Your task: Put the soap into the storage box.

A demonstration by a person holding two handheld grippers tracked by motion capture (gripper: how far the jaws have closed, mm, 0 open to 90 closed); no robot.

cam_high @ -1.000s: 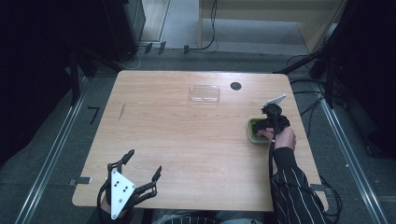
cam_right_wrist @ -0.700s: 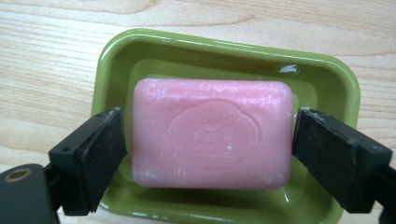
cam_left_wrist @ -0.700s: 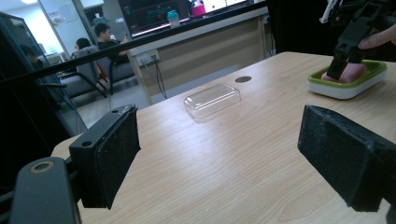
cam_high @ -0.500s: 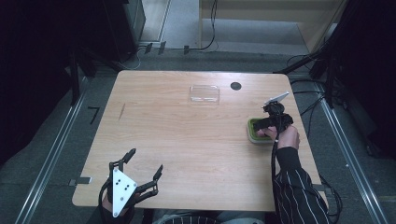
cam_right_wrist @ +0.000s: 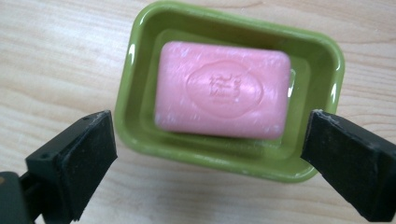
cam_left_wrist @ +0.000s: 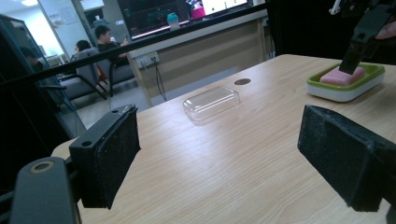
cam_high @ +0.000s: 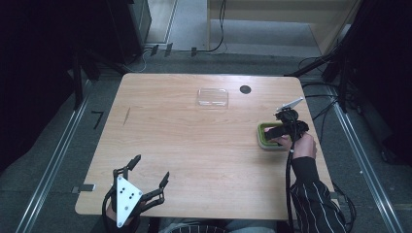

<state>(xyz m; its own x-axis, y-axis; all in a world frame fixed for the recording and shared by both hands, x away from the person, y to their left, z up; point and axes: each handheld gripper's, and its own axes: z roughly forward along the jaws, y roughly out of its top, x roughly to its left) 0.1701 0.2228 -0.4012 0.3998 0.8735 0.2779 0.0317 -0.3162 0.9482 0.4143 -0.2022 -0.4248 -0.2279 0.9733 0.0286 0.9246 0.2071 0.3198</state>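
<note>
At the front left corner of the tabletop (cam_high: 194, 145), the left gripper (cam_high: 148, 180) is held in a hand, its jaws spread wide with nothing between them. In the left gripper view the two black pads (cam_left_wrist: 112, 158) are seen far apart over bare wood, pointed across the tabletop toward its far edge.

Near the middle of the far edge a clear plastic lid (cam_high: 213, 97) lies flat; in the left gripper view it is seen as a shallow transparent cover (cam_left_wrist: 211, 102), with a dark round hole (cam_left_wrist: 242, 81) in the tabletop just beyond it. From above, that hole (cam_high: 245, 89) is found just to the right of the lid.

Close to the right edge, about midway along it, a green soap dish (cam_high: 265, 137) rests on the wood. From above, much of it is covered by the right gripper (cam_high: 274, 133) and the hand (cam_high: 303, 145) holding it, so its contents are not made out there. The right gripper view looks straight down into the dish (cam_right_wrist: 140, 65), where a pink bar of soap (cam_right_wrist: 223, 89) with an embossed oval stamp is seen lying flat. The jaws of this gripper are spread, one on each side of the dish, without touching the soap. In the left gripper view the soap (cam_left_wrist: 343, 77) is shown from the side, rising slightly above the green rim, with the dish's white base beneath.
</note>
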